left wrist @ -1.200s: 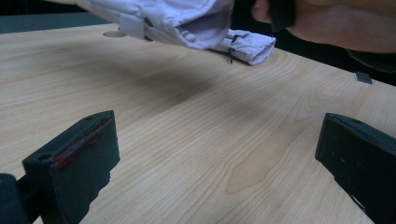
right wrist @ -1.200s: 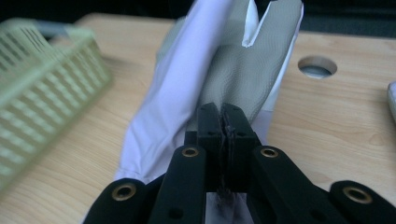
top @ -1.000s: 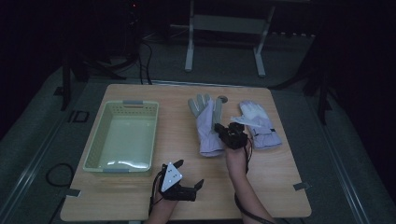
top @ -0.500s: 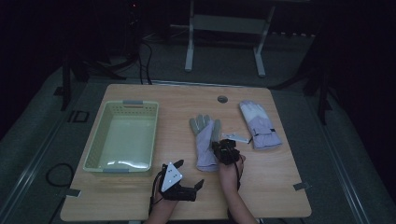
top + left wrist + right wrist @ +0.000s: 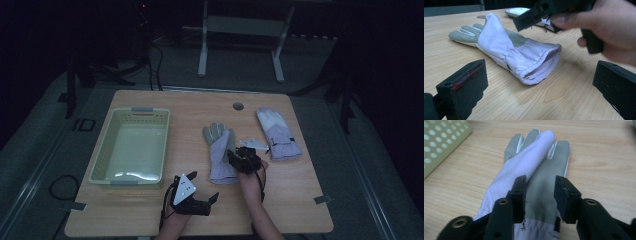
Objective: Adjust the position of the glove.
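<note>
Glove (image 5: pixel 220 152) now sits nearer table front vs 1 s ago; right tool (image 5: pixel 239 155) jaws just opened narrowly above it.

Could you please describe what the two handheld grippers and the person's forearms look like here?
Both are black handheld tools. The left gripper carries a grey three-cornered plate with dark dots, and a black cable trails beside it. Its blocky black fingers show red flecks. The right gripper has brass-coloured rivets at its finger joints. The forearms are bare, with no sleeves.

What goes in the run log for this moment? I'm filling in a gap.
right gripper: jaws just opened, over near glove | left gripper: open, idle | far glove: on table | basket: empty
</note>
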`<action>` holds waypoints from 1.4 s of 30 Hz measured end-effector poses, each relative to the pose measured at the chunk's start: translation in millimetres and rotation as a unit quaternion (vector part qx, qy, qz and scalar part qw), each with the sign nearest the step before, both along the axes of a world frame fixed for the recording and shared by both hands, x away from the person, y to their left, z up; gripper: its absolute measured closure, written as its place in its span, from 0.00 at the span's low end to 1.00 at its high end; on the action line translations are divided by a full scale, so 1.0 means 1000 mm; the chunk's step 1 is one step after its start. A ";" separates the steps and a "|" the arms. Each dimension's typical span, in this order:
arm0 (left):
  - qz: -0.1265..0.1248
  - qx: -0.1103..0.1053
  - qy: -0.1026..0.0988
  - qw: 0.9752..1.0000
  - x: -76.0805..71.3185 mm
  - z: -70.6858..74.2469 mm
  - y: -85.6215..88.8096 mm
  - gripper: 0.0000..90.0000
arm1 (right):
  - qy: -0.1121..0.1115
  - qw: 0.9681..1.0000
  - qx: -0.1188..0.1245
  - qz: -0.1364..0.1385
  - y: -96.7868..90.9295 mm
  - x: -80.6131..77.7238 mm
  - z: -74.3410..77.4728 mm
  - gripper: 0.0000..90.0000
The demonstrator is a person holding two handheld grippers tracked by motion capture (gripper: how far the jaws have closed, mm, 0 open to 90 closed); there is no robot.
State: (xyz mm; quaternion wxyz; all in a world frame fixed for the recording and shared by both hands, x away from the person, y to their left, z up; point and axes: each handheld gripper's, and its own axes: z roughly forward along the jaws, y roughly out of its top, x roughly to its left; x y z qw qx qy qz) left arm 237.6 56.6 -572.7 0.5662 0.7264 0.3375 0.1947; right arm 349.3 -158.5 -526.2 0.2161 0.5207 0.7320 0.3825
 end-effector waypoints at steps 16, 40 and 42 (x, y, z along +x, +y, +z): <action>0.003 -0.001 0.003 1.000 0.000 0.000 0.000 0.00 | 0.002 0.997 -0.026 0.076 -0.045 0.006 0.034 0.47; 0.005 0.000 0.002 1.000 0.000 0.000 0.000 0.00 | -0.025 0.995 -0.039 0.087 -0.128 0.020 0.050 0.47; 0.006 0.000 0.003 1.000 0.000 0.000 0.000 0.00 | -0.024 0.996 -0.039 0.081 -0.136 0.022 0.050 0.47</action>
